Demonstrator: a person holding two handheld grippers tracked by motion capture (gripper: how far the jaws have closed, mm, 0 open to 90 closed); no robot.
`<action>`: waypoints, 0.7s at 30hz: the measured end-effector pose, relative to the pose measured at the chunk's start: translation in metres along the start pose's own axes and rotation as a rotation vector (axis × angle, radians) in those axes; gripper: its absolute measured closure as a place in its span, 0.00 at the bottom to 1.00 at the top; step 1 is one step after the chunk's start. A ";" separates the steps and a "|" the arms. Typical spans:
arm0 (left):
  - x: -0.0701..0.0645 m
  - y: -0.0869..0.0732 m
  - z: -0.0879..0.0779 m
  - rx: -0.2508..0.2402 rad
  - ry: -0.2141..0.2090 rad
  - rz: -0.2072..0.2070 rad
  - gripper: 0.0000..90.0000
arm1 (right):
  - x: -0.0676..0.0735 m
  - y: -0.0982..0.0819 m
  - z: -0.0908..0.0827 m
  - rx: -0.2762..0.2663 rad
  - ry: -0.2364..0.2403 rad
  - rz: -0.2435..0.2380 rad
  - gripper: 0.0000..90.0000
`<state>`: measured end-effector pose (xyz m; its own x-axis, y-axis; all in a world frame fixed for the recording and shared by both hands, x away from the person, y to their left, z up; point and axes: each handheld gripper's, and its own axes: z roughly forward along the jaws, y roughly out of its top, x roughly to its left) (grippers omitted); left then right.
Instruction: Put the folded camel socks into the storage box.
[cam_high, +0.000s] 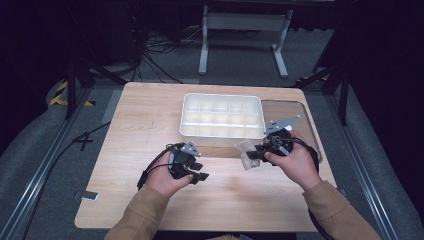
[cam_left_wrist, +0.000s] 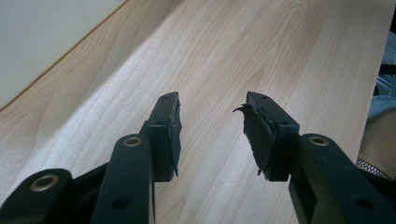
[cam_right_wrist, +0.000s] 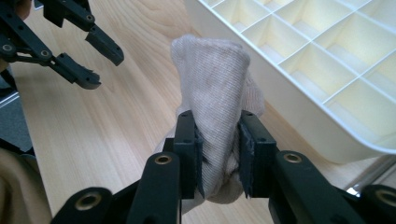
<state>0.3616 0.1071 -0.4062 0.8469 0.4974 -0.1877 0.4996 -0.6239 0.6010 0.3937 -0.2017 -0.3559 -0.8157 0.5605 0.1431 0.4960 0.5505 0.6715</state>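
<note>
A rolled beige sock (cam_right_wrist: 215, 93) is pinched between the jaws of my right gripper (cam_right_wrist: 219, 140), which is shut on it just in front of the white compartment tray (cam_right_wrist: 299, 107). From above, the sock (cam_high: 245, 150) hangs at the right gripper (cam_high: 256, 154), close to the tray's front wall (cam_high: 220, 137). My left gripper (cam_left_wrist: 212, 128) stands open over bare wood, nothing between its pads. It appears in the high view (cam_high: 197, 172) left of the sock, and in the right gripper view (cam_right_wrist: 95, 58) at the upper left.
The wooden table (cam_high: 150, 120) holds the white tray (cam_high: 187, 112), divided into several cells. A clear lid or plate (cam_high: 285, 107) lies to the tray's right. Beyond the table a metal stand (cam_high: 245, 30) and cables lie on the dark floor.
</note>
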 end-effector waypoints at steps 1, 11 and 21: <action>0.000 0.000 0.000 -0.003 0.000 0.001 0.63 | -0.001 0.001 -0.001 0.000 -0.004 0.000 0.80; 0.002 -0.002 -0.002 -0.010 0.007 -0.005 0.63 | -0.020 0.014 -0.009 0.037 -0.028 -0.041 0.80; 0.003 -0.004 -0.004 -0.011 0.020 -0.003 0.61 | -0.041 0.028 -0.014 0.019 -0.069 0.020 0.78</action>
<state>0.3615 0.1140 -0.4059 0.8417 0.5112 -0.1739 0.4998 -0.6158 0.6091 0.4366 -0.2178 -0.3332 -0.7835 0.6124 0.1054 0.5179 0.5498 0.6553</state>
